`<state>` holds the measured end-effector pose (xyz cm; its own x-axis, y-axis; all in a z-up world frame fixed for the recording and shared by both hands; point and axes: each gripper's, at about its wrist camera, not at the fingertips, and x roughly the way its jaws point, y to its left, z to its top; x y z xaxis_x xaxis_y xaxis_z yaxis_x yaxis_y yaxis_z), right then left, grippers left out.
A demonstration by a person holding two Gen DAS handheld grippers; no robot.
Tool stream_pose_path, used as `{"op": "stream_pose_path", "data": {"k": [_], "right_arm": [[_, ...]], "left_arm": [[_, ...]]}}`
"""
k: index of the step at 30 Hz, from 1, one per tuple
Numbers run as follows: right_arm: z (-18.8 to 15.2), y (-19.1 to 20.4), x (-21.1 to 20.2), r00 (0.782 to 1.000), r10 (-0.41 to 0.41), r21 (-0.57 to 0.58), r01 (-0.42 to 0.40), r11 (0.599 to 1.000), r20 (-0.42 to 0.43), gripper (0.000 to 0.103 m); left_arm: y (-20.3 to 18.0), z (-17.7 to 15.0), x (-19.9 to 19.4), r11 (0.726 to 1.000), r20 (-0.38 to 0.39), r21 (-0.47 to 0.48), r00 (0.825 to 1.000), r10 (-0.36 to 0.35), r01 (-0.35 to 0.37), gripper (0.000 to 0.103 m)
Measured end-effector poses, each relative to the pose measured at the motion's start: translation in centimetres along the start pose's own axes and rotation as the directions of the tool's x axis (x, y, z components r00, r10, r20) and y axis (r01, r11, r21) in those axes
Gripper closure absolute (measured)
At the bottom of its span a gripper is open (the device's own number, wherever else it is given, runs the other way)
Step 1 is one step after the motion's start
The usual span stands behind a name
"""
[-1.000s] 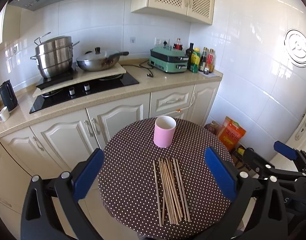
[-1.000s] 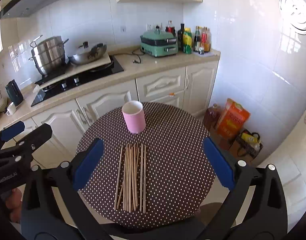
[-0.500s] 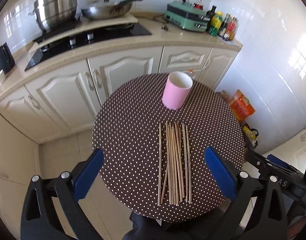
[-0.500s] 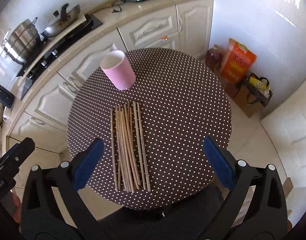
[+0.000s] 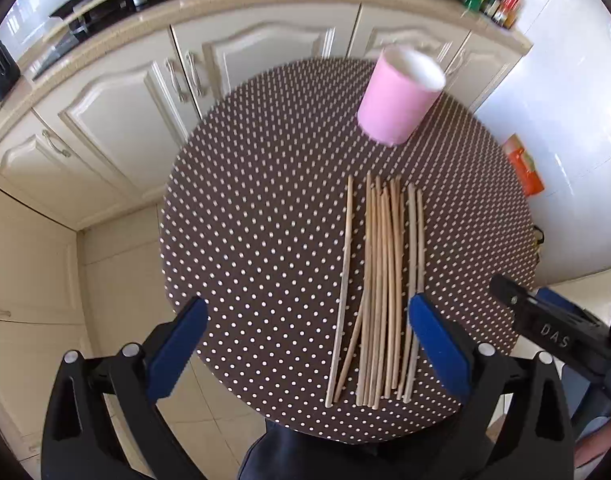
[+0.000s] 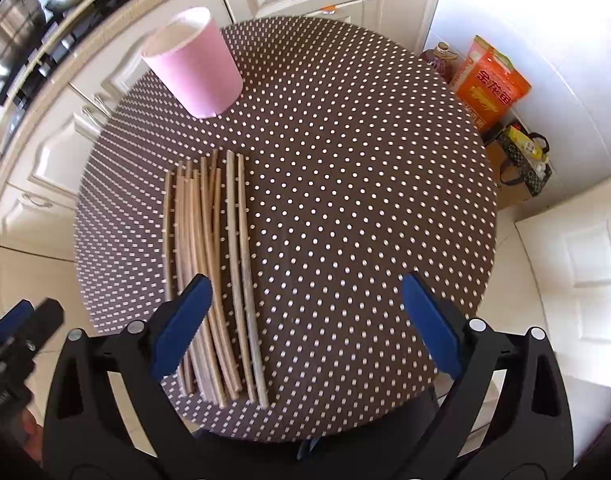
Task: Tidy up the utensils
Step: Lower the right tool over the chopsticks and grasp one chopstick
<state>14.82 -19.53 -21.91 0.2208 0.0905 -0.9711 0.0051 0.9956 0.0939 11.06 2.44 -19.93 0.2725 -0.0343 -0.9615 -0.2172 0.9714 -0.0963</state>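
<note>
L gripper (image 5: 307, 340) & R gripper (image 6: 305, 320) both wide open, empty, above tabletop (image 5: 257, 208). Chopsticks (image 5: 379, 292) flat; cup (image 5: 399, 98) at 12 o'clock of them.

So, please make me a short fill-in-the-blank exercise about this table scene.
1. The cup on the table is ____ in colour.
2. The chopsticks lie ____ the cup, flat on the dotted cloth.
3. The left gripper and the right gripper are both ____.

Missing words: pink; outside; open
</note>
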Motion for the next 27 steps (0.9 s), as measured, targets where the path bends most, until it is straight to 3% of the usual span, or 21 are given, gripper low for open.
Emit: {"op": "stream_pose_path", "data": {"k": [3, 8, 18, 20, 27], "right_arm": [[0.4, 0.6, 2.0, 1.0, -0.003, -0.02, 0.002, 1.0, -0.027, 0.013], [0.8, 1.4, 5.2, 0.995, -0.006, -0.049, 0.001, 0.999, -0.095, 0.023], [1.7, 4.1, 9.9, 0.988, -0.067, -0.099, 0.053, 0.994, -0.142, 0.028], [2.1, 4.7, 11.0, 0.986, -0.047, -0.083, 0.034, 0.996, -0.158, 0.028], [3.5, 7.2, 12.2, 0.987, -0.079, -0.109, 0.065, 0.992, -0.137, 0.03]], "left_arm": [[0.7, 0.2, 2.6, 0.999, -0.055, -0.033, 0.998, -0.043, 0.041, 0.009], [0.9, 0.2, 6.0, 0.999, -0.119, -0.033, 0.992, -0.033, 0.029, 0.013], [0.5, 0.9, 9.2, 0.999, -0.151, -0.031, 0.987, -0.045, 0.041, 0.015], [0.4, 1.1, 9.6, 0.999, -0.159, -0.034, 0.986, -0.047, 0.042, 0.017], [-0.6, 2.9, 12.1, 0.999, -0.161, -0.031, 0.986, -0.033, 0.029, 0.018]]}}
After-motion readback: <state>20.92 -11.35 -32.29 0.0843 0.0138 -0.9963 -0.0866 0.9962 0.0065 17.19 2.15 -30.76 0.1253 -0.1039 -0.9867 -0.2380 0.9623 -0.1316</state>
